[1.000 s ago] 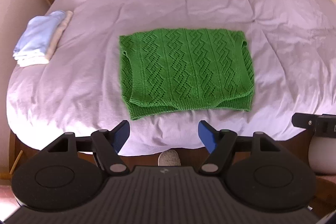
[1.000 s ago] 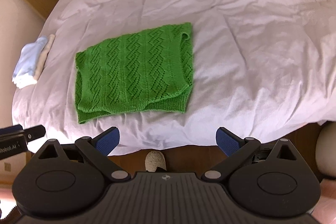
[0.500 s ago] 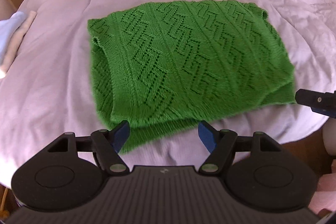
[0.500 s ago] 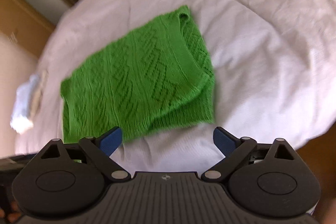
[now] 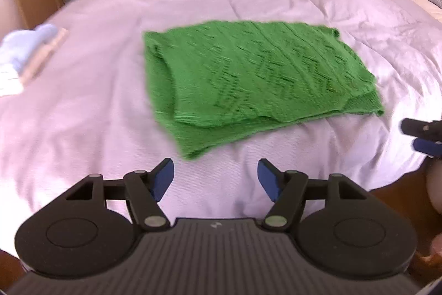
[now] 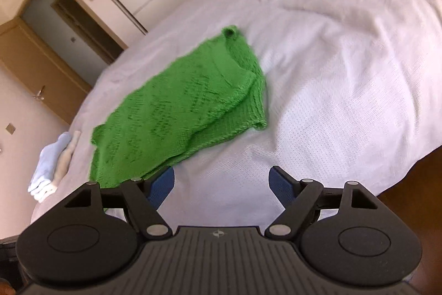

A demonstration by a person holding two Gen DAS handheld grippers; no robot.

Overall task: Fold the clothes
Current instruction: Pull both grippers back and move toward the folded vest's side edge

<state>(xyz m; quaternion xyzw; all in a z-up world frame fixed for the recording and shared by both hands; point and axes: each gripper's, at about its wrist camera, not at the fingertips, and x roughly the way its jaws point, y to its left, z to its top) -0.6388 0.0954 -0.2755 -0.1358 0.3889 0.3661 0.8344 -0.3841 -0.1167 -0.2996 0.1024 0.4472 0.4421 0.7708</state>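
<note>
Left wrist view: my left gripper [image 5: 215,179] hangs over the near edge of the bed [image 5: 83,107]. Its jaws stand apart with only bedcover between them; they have just been closing slightly. The green knitted sweater [image 5: 257,85], folded flat, lies on the bedcover just beyond the fingertips, untouched. A pale blue and cream folded pile [image 5: 27,57] sits at the far left edge of the bed. My right gripper's tip shows at the right margin.

Right wrist view: my right gripper [image 6: 222,184] is released, its jaws have just been narrowing, nothing held. The sweater's near corner lies just beside the left finger [image 6: 163,184]; contact cannot be determined.
</note>
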